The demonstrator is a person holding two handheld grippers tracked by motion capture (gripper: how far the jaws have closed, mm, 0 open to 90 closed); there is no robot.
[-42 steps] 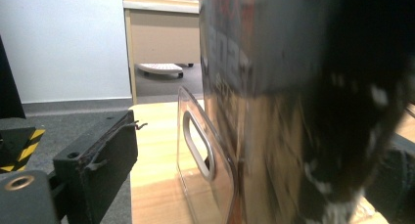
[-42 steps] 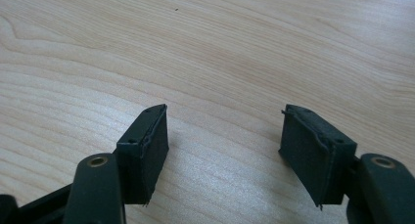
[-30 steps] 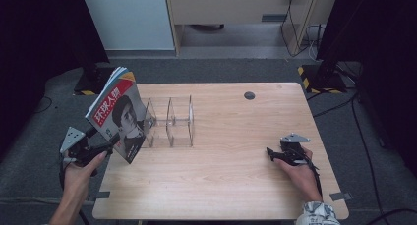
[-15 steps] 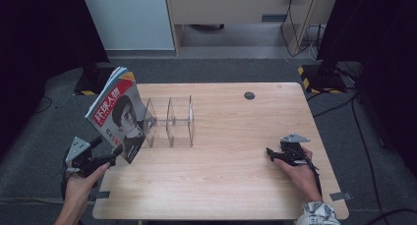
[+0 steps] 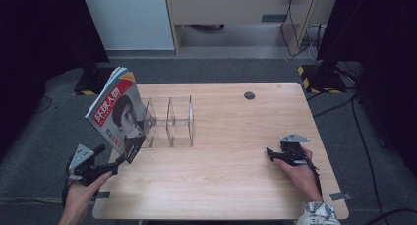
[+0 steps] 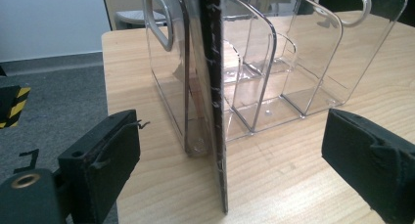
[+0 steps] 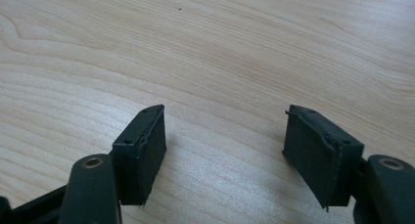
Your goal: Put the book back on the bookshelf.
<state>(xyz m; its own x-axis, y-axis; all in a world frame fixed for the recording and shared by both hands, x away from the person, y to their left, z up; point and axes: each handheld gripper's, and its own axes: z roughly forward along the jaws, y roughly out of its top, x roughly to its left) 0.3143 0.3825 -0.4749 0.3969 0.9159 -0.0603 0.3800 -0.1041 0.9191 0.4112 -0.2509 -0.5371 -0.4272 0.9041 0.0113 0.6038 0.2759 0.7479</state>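
The magazine [image 5: 119, 113] stands at the table's nine o'clock edge, its foot on the wood and its top tipped out toward ten o'clock, away from the rack. The clear acrylic file rack [image 5: 169, 121] sits just beside it at three o'clock, and the magazine's lower part appears to rest against the rack's outermost wall. That contact and the foot on the table look like all that props it, which would explain the slant.

From the left gripper view, the magazine's dark spine edge [image 6: 214, 101] runs straight up the middle, right between the two pads. The left gripper [image 5: 112, 162] has its jaws spread wide, one pad at each side of the picture, neither touching paper, so it holds nothing. It sits low at the table's seven o'clock corner, lined up on that lower edge. My read: the magazine is framed this way so a squeeze would catch the foot and steer it into a slot.

Over at four o'clock, the right gripper [image 5: 273, 154] rests low over the bare table [image 5: 236, 185], well apart from the rack. Its own view shows both pads [image 7: 142, 150] parted over plain wood grain, nothing between them. It seems parked out of the way, since one hand is enough for the magazine.
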